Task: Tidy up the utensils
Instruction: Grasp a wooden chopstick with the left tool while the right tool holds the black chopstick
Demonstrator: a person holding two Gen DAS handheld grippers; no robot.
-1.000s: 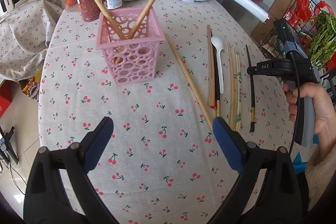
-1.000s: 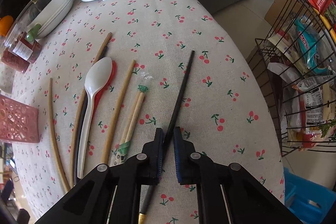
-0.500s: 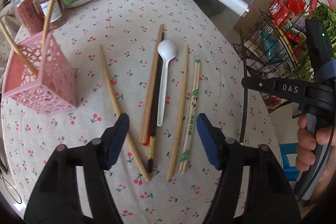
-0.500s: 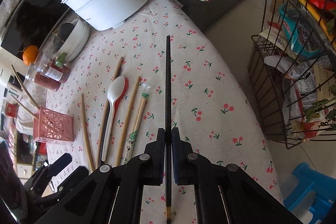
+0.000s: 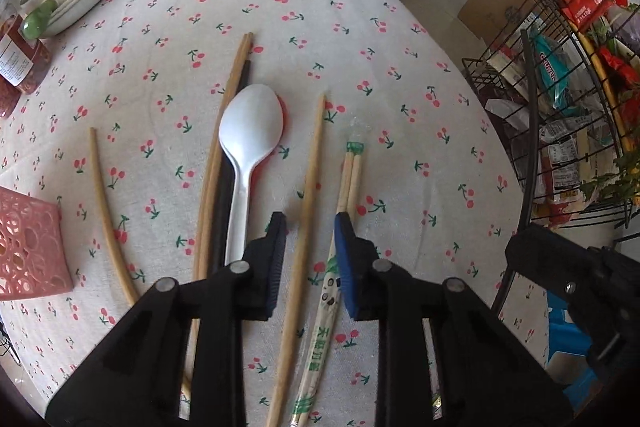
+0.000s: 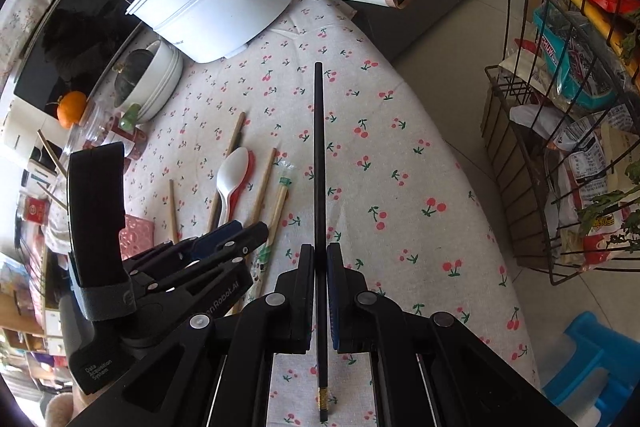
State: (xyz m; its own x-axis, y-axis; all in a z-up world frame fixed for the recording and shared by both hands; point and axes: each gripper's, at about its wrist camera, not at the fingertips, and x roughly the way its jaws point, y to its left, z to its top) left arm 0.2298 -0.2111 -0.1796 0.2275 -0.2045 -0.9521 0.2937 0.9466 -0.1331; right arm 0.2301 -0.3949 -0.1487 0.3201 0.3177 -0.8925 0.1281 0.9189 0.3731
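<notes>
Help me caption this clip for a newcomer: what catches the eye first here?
The right gripper holds a black chopstick clamped and lifted over the cherry-print tablecloth. The left gripper, its jaws just closing, straddles a single wooden chopstick in a row of utensils beside a white spoon.

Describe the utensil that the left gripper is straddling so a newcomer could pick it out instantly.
On the cherry-print tablecloth, find the white plastic spoon in the row of utensils. Immediately to its right lies a single bare wooden chopstick, running between the left gripper fingers. Unlike the pair further right, it is alone and has no paper sleeve.
</notes>
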